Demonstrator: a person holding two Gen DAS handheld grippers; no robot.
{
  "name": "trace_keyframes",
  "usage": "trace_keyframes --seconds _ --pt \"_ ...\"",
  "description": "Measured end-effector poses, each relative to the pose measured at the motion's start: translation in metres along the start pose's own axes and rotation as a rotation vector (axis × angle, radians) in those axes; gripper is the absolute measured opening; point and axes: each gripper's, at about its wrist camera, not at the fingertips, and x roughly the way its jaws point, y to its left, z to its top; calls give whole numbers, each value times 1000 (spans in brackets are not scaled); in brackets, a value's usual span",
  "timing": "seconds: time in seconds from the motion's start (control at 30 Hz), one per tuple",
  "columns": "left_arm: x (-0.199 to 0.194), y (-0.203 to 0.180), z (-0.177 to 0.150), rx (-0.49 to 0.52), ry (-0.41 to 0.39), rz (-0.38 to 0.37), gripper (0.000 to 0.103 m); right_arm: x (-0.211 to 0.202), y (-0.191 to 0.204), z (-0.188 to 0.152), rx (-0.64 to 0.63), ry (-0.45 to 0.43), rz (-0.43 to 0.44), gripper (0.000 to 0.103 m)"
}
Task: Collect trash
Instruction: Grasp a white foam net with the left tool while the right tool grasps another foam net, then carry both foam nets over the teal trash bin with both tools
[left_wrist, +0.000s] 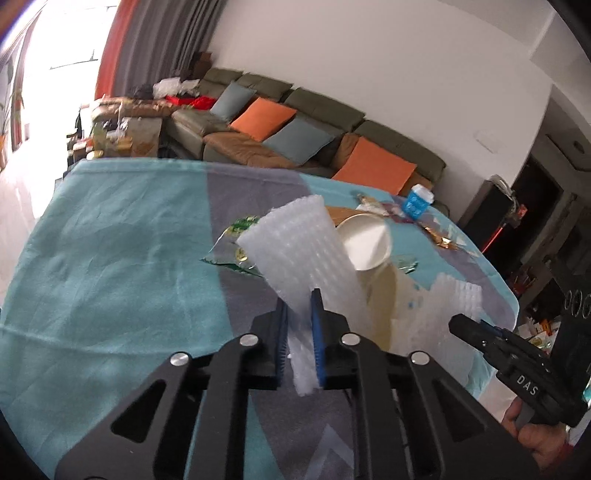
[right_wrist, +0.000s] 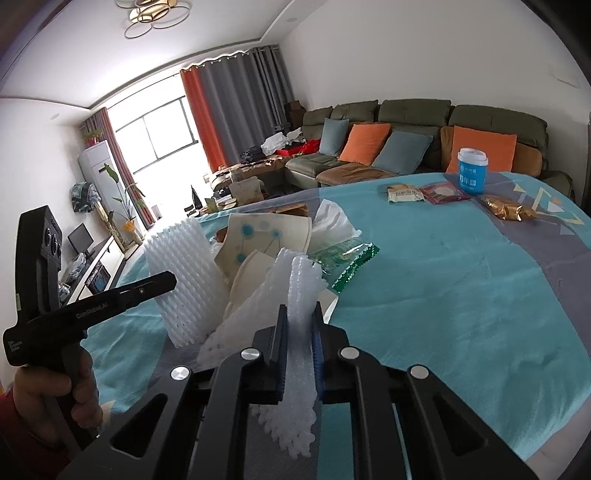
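Pinching one white foam net (left_wrist: 303, 251) in the left gripper (left_wrist: 300, 332) and another foam sleeve (right_wrist: 301, 291) in the right gripper (right_wrist: 300, 343), both lifted above the tablecloth (left_wrist: 110, 240); judged mid-collection, needing a bin next.

A table covered in a teal-and-grey cloth (right_wrist: 461, 266) carries a blue cup (right_wrist: 472, 176), three snack packets at upper right, and a green wrapper (right_wrist: 349, 264) mid-frame.

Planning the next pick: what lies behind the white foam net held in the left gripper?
Behind the foam net lie a tipped paper cup, its open mouth toward the camera, and a green wrapper. The net covers part of each.
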Motion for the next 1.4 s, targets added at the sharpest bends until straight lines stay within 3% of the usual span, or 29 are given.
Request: trace_keyframes --seconds 0.27,0.43,0.57,0.7,1.03,1.2,1.4 --pt "-45 -15 4 34 -104 -17 11 -24 6 8 -7 -50 18 10" --pt "-91 -16 3 64 -203 72 11 -29 26 20 -55 -69 73 10" --pt "-127 2 -1 50 -268 183 11 -23 59 35 -126 -78 171 10" --pt "-161 34 -10 2 -301 303 11 -3 103 52 -209 -61 293 10" --pt "-237 118 -33 -153 -346 591 11 67 240 70 -397 98 584 10" --pt "-263 150 -41 -204 -345 691 11 94 321 61 -487 191 652 10" --pt "-270 196 -51 -292 -293 750 11 136 395 34 -593 306 614 10"
